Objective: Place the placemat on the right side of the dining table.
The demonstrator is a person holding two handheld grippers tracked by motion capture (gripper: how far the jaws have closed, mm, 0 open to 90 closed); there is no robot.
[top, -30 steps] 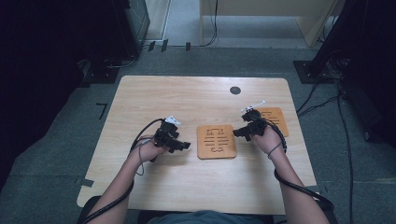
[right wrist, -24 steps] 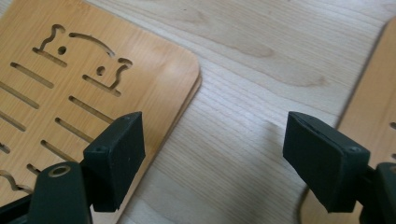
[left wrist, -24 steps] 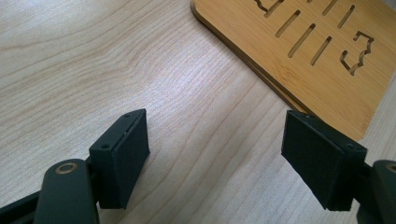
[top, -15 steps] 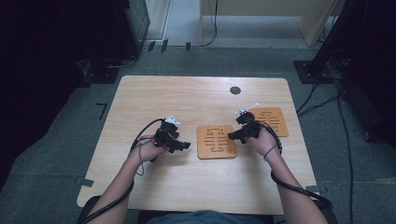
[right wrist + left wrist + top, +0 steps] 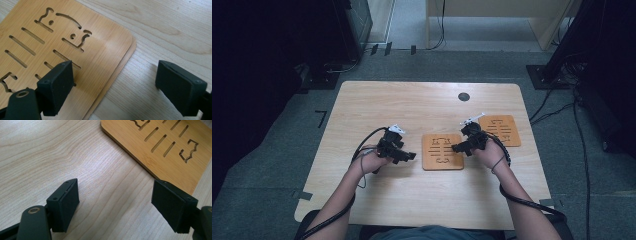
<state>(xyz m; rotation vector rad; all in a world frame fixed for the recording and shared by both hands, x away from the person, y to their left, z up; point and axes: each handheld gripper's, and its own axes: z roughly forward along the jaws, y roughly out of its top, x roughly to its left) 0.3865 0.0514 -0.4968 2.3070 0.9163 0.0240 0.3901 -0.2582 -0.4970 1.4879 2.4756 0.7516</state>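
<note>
- High view: a person sits at the near edge of a pale wooden table [image 5: 412, 105], one black two-jaw gripper in each hand.
- The left gripper [image 5: 408, 156] is on the left side of the table, jaws pointing right. A bamboo board [image 5: 442, 151] with cut-out slots lies flat mid-table, just beyond the tips.
- The right gripper [image 5: 457, 148] points left at that board's right edge.
- A second slotted bamboo board [image 5: 503, 131] lies flat farther right, just beyond the right hand.
- Left gripper view: the jaws stand apart over bare wood, gripping nothing; the board's corner is near the far jaw.
- Right gripper view: the jaws have just been opening. They straddle the board's rounded corner, pads not pressing it.
</note>
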